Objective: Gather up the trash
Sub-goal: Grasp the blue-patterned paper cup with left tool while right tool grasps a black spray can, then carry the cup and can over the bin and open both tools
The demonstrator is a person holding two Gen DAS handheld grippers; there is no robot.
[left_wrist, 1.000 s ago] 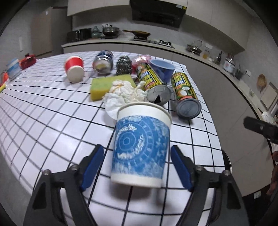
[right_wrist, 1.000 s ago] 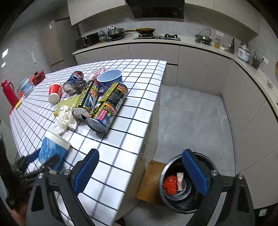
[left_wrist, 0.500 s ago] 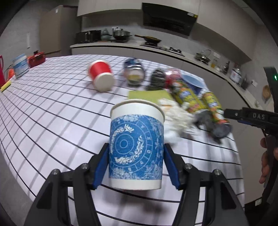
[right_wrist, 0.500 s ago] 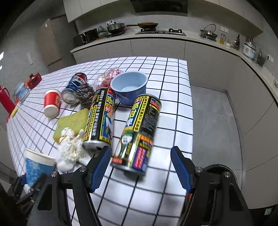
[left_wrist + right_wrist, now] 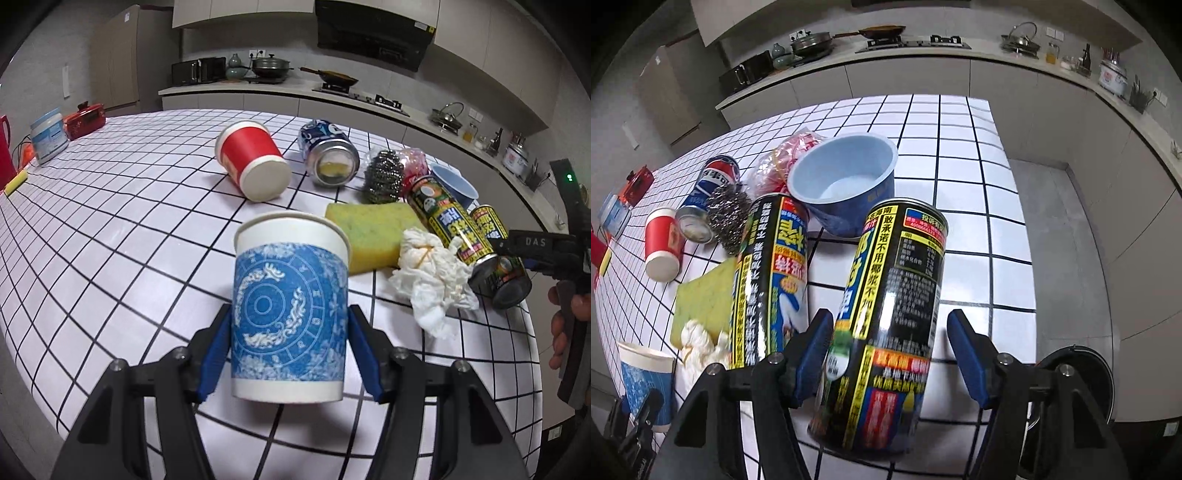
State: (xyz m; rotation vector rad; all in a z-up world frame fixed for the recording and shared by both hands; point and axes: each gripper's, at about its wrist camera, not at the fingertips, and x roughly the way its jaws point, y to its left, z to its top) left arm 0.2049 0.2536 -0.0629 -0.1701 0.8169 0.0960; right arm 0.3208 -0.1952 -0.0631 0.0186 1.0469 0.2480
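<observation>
Blue-patterned paper cup point(image 5: 289, 317) sits upright between the blue pads of the left gripper point(image 5: 289, 354), both pads pressed against its sides, so the jaws are closed on it. A shadow lies on the tiles under its base, and it looks raised a little off the white tiled counter point(image 5: 110, 229), near the counter's near edge.

Over by the right edge of the counter, the right gripper point(image 5: 890, 354) straddles a black and yellow can point(image 5: 886, 325) that lies on its side. The left pad point(image 5: 812, 354) is against the can or very nearly so, while the right pad point(image 5: 966, 354) stands clear of it with tile showing between; the jaws are wide. A second black and yellow can point(image 5: 768, 273) lies just beside the first, roughly parallel to it.

Behind the two cans stands a light blue bowl point(image 5: 846, 181), upright, with a pink wrapper point(image 5: 783, 162) touching its left side. A steel scourer point(image 5: 382, 177) sits next to a blue soda can point(image 5: 328, 155) on its side, and a red paper cup point(image 5: 253, 160) lies tipped over farther left. A yellow sponge point(image 5: 373, 236) lies flat in front of the scourer, with a crumpled white tissue point(image 5: 432, 277) at its right corner, touching the nearer can.

On the floor past the counter's right edge, a dark round bin point(image 5: 1082, 376) shows partly behind the right gripper.
</observation>
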